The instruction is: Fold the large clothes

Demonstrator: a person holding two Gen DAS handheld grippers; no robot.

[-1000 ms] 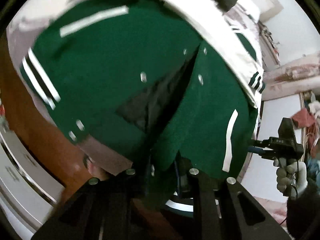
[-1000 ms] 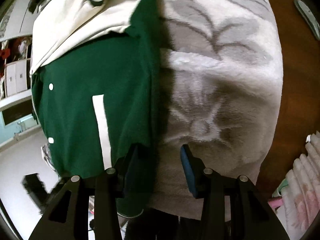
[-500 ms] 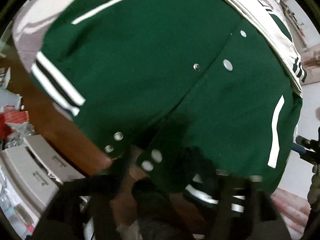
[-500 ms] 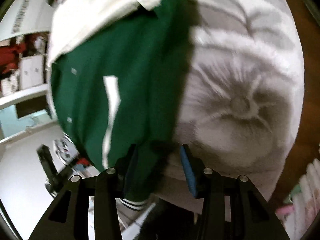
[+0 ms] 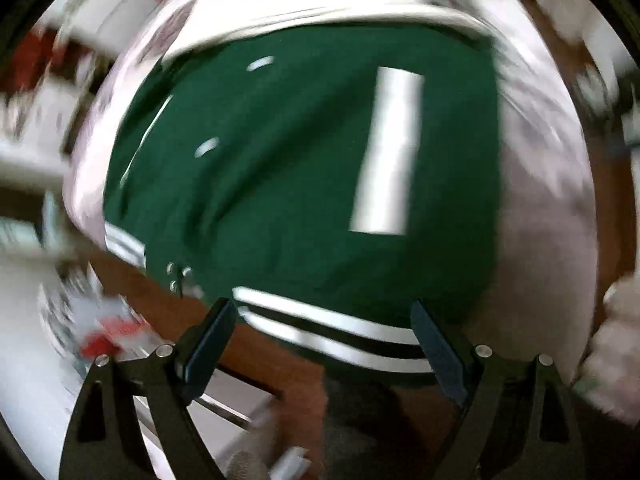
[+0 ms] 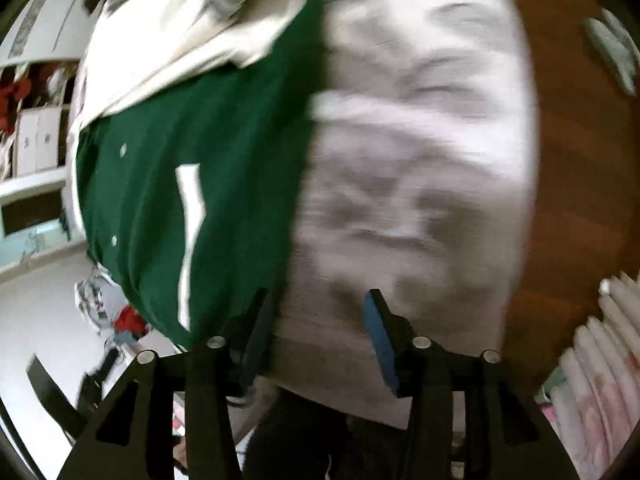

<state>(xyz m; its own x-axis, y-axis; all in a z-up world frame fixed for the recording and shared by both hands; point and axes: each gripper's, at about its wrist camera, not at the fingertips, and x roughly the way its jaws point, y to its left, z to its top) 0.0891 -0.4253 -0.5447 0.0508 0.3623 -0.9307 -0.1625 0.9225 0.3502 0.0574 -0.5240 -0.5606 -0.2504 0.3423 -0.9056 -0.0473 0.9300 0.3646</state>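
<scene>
L gripper (image 5: 324,324) fingers wide, opening, nothing gripped, over striped hem of green varsity jacket (image 5: 288,184). R gripper (image 6: 316,320) fingers opening, empty, at jacket's right edge. Jacket lies on grey floral blanket (image 6: 420,184), wood tabletop (image 6: 576,184).

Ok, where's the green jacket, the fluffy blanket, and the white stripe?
green jacket (image 5: 280,184), left wrist view, green front panel.
fluffy blanket (image 6: 420,200), right wrist view, grey patterned middle.
white stripe (image 5: 388,152), left wrist view, stripe's middle.

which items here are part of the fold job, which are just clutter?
Job: green jacket, left gripper opening, right gripper opening, nothing pinched in either.
Clutter: grey blanket under the jacket, wooden table, folded linens, shelves.
</scene>
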